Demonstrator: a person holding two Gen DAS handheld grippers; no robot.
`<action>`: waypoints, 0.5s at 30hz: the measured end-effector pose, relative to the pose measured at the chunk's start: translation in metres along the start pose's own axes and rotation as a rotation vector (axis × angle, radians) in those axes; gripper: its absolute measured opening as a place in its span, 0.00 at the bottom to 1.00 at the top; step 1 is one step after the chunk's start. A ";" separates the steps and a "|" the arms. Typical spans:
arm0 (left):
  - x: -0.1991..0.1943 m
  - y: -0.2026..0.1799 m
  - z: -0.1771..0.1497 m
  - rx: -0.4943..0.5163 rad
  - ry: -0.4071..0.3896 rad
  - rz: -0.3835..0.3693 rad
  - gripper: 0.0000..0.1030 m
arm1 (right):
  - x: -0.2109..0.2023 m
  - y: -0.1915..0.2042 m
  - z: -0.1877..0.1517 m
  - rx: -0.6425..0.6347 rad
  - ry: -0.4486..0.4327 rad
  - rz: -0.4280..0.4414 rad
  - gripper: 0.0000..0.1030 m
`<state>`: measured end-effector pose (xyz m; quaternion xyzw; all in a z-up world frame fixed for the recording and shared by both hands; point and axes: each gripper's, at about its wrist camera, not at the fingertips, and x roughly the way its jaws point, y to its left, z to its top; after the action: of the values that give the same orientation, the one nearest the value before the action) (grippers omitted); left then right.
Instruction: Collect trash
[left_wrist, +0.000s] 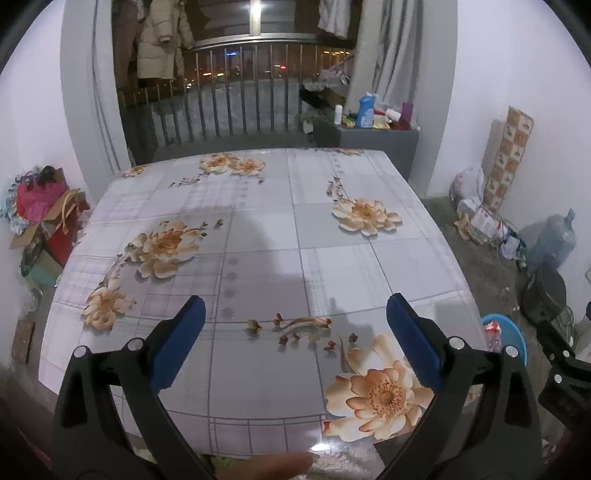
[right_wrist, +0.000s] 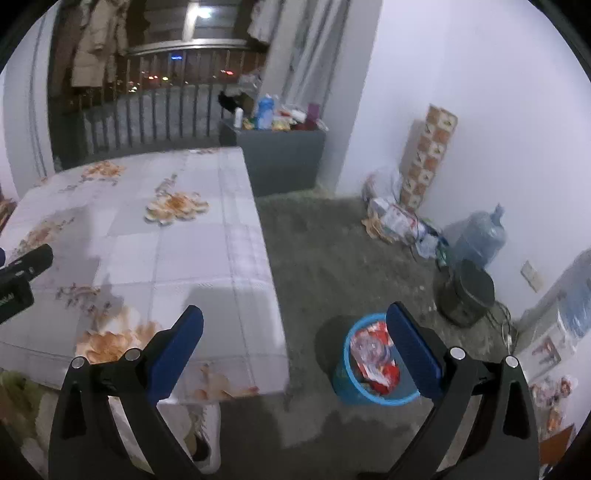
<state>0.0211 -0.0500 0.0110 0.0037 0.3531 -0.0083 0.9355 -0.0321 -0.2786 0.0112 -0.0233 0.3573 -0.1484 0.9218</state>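
A blue bin (right_wrist: 354, 387) stands on the floor beside the table's right edge, with red and white wrappers (right_wrist: 373, 354) inside it. My right gripper (right_wrist: 295, 328) hangs open above the floor between table and bin, with nothing between its blue pads (right_wrist: 413, 350). My left gripper (left_wrist: 295, 314) is open over the near part of the flowered tablecloth (left_wrist: 258, 229), holding nothing. The bin's rim (left_wrist: 517, 328) and a wrapper (left_wrist: 493, 330) peek past the table edge in the left wrist view. Part of the left gripper's black body (right_wrist: 18, 277) shows at the right wrist view's left edge.
A grey cabinet (right_wrist: 280, 158) with bottles stands behind the table. Bags and paper litter (right_wrist: 399, 218), a water jug (right_wrist: 476, 236) and a black round appliance (right_wrist: 465, 291) sit along the right wall. Boxes and bags (left_wrist: 40, 221) pile at the left. A shoe (right_wrist: 203, 439) shows under the table edge.
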 end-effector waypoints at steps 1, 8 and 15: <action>0.002 -0.003 -0.001 0.008 0.009 0.002 0.91 | 0.003 -0.004 -0.003 0.014 0.014 -0.001 0.94; 0.010 -0.016 -0.006 0.051 0.049 0.010 0.91 | 0.018 -0.016 -0.011 0.069 0.062 0.020 0.94; 0.013 -0.028 -0.006 0.090 0.070 0.012 0.91 | 0.026 -0.020 -0.012 0.065 0.078 0.025 0.94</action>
<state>0.0266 -0.0785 -0.0023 0.0480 0.3848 -0.0184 0.9216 -0.0270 -0.3044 -0.0121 0.0167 0.3882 -0.1492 0.9093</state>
